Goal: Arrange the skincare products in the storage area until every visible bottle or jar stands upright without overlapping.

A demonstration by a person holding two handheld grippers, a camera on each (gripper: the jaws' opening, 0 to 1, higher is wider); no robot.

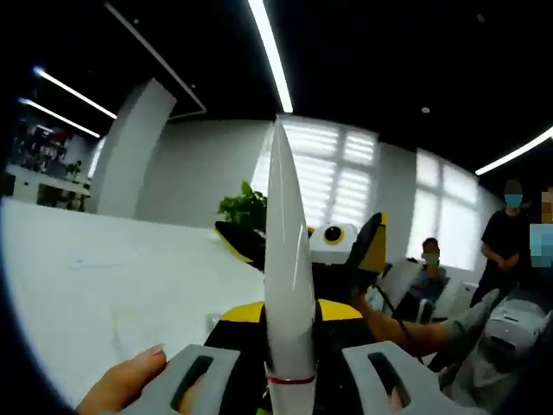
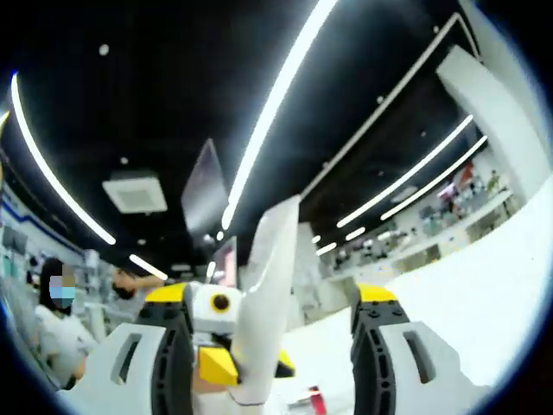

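A white tube (image 1: 289, 251) with a red ring near its cap end stands up the middle of the left gripper view. My left gripper (image 1: 292, 313) is shut on it, its black and yellow jaws pressed against both sides. Facing it from behind the tube, my right gripper (image 1: 304, 229) is open with its jaws spread wide. In the right gripper view the same tube (image 2: 266, 285) rises between the jaws of my right gripper (image 2: 272, 294) without touching either. There the left gripper (image 2: 226, 361) holds the tube's lower part.
A white tabletop (image 1: 130, 277) spreads to the left, with a green plant (image 1: 244, 210) at its far end. A hand (image 1: 125, 382) shows at the bottom left, and people (image 1: 428, 272) sit and stand at the right. Another person (image 2: 56, 337) is at the left.
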